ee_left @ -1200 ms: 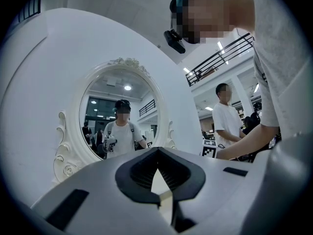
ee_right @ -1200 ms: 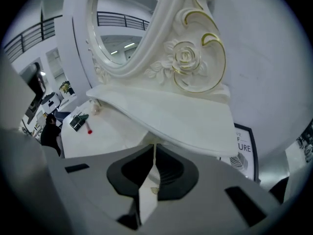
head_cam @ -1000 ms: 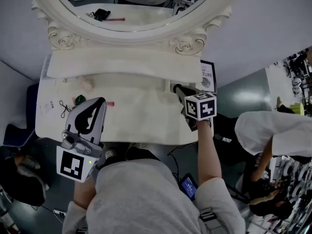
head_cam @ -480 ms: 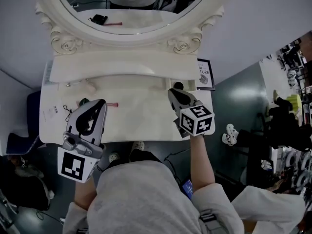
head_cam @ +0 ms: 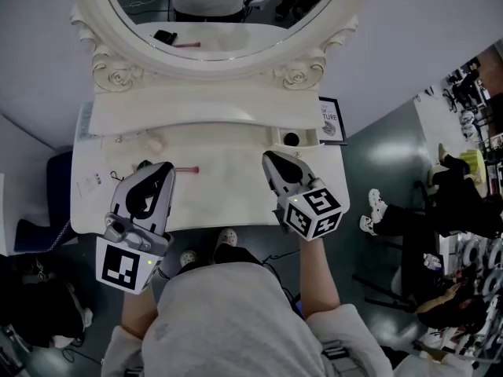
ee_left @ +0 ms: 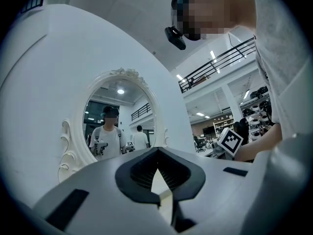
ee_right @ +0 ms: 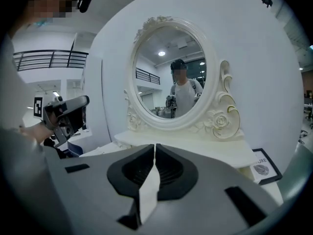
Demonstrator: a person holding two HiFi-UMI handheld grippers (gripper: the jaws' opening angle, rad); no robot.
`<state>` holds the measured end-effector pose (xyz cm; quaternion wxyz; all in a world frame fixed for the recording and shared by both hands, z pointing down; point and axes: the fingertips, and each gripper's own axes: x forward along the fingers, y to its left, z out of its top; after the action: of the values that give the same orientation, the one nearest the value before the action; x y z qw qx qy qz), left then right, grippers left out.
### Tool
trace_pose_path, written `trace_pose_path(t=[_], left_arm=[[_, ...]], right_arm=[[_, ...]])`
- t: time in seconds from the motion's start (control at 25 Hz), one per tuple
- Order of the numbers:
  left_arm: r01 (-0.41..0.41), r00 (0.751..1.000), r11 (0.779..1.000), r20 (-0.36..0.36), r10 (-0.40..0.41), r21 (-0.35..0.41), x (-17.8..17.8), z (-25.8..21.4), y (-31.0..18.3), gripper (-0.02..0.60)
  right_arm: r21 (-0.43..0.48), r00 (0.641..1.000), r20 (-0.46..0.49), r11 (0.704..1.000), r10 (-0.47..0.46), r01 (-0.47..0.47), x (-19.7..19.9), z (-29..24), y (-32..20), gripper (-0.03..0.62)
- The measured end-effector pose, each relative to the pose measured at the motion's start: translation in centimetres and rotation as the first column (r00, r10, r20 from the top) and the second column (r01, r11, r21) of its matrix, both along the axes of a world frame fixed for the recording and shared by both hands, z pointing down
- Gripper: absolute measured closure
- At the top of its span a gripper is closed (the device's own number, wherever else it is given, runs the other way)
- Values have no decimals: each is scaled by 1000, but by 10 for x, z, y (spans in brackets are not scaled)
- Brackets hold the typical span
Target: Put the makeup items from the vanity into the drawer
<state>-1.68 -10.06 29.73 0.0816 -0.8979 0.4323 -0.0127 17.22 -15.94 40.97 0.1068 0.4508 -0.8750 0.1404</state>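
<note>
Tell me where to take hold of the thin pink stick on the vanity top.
Grip the pink stick at mid-length, coming straight down with the left gripper, whose tip shows just beside it. It lies flat on the vanity top, lengthwise left to right, so set the fingers on its front and back sides. The jaws are shut; open them first.

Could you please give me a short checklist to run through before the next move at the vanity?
1. Left gripper empty: ok, jaws together on nothing.
2. Right gripper empty: ok, jaws together on nothing.
3. Jaws opened for a pick: not ok, both are shut.
4. Item within view to pick: ok, a pink stick lies on the vanity by the left gripper's tip.
5. Drawer pulled out: not ok, none shows past the vanity's front edge in the head view.
</note>
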Motion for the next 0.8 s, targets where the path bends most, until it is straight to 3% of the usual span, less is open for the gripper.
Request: trace_pose_path(t=[0.16,0.32,0.56,0.8], left_arm=[[10,999,999,-49,-8,45,-3,-15,4,568],[-1,1000,1000,-21,2,18,-8,-9,13,568],[7,997,998,-83,-2,67,-11,-29,21,569],[-9,997,997,-77,15,76,-18,-33,32,568]], right_arm=[[43,1000,28,999,-6,5,-12,-17,13,569],[74,998,64,997,-10,6,-21,-33,27,569],[124,994,108,992,-11,-3,-30,-53,44,569],[178,991,131,984,-23,-1,-43,-72,60,569]])
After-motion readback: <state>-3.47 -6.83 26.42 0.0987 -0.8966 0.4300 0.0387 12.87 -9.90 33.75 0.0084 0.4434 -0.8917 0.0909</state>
